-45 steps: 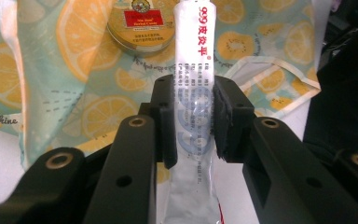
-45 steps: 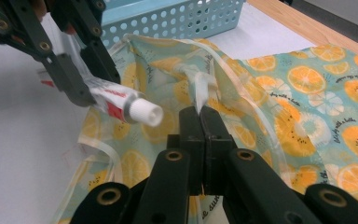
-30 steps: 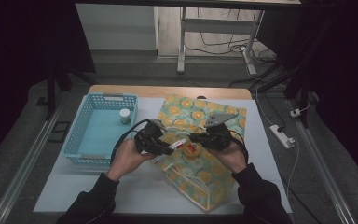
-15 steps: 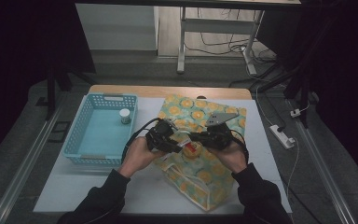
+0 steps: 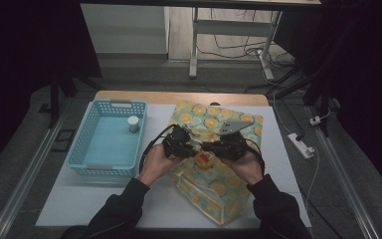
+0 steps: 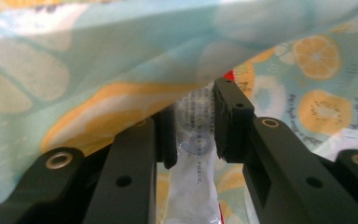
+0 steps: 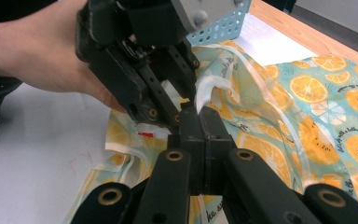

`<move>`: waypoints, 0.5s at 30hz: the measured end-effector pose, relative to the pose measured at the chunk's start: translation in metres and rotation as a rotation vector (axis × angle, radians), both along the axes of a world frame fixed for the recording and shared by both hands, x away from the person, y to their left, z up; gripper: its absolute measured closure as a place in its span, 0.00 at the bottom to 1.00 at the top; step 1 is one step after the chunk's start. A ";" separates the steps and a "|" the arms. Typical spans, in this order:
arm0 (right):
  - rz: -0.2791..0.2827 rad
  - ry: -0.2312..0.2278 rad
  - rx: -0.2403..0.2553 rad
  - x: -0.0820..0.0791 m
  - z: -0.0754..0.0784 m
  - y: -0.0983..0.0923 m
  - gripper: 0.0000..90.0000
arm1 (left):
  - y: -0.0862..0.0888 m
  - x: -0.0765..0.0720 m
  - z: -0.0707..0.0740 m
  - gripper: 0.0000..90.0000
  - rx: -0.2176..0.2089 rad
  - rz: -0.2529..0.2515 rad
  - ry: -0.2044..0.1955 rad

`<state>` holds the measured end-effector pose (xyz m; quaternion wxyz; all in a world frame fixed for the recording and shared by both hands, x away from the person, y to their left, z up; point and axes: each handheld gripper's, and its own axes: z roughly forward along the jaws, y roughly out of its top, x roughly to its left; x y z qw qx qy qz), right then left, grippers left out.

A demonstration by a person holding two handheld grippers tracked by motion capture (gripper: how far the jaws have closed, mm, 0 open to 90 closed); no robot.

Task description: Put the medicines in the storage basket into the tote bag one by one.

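Two grippers meet over the orange-print bag (image 5: 214,149) at the middle of the table (image 5: 69,199). Starting at the 9 o'clock side, a blue basket (image 5: 87,134) holds a small white cup (image 5: 134,124) near its far wall. Just at 3 o'clock of the basket, the left gripper (image 5: 191,148) has a white printed packet (image 6: 193,140) clamped between its jaws, its tip tucked under the raised lip of the bag. Facing it from 3 o'clock, the right gripper (image 5: 210,146) is clenched tight on the bag's clear edge strip (image 7: 209,91), holding the mouth up.

The likely trouble lies in that thin film: if the right pinch slips, the mouth would fall onto the left jaws and block the packet. Pushing in too steeply could snag the packet's corner on the fabric and crumple it, or drag the whole bag toward 3 o'clock.
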<state>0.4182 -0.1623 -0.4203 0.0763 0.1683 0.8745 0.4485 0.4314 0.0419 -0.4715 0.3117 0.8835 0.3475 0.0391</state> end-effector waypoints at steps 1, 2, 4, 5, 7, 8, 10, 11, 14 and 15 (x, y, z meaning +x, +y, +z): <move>0.001 0.002 -0.001 0.000 0.000 0.000 1.00 | 0.000 0.001 -0.001 0.79 -0.002 0.007 -0.005; 0.001 0.002 -0.001 0.000 0.000 0.000 1.00 | -0.001 0.002 -0.002 0.79 0.000 0.010 -0.007; 0.001 0.002 -0.003 0.000 0.000 0.000 1.00 | -0.001 0.004 -0.005 0.79 -0.004 0.022 -0.014; 0.001 0.002 -0.004 0.000 -0.001 0.001 1.00 | -0.002 0.005 -0.006 0.79 -0.006 0.025 -0.013; 0.002 0.004 -0.004 0.000 -0.001 0.001 1.00 | -0.003 0.007 -0.008 0.79 0.001 0.025 -0.018; 0.001 0.005 -0.006 0.000 -0.001 0.001 1.00 | -0.004 0.007 -0.009 0.79 0.000 0.028 -0.019; 0.002 0.008 -0.007 0.000 -0.002 0.001 1.00 | -0.006 0.009 -0.011 0.79 -0.002 0.031 -0.017; 0.003 0.008 -0.011 0.000 -0.002 0.001 1.00 | -0.006 0.010 -0.013 0.79 -0.004 0.033 -0.021; 0.002 0.009 -0.016 0.000 -0.002 0.001 1.00 | -0.006 0.010 -0.014 0.76 -0.033 0.038 -0.028; 0.002 0.009 -0.016 0.000 -0.002 0.001 1.00 | -0.005 0.010 -0.013 0.74 -0.041 0.046 -0.030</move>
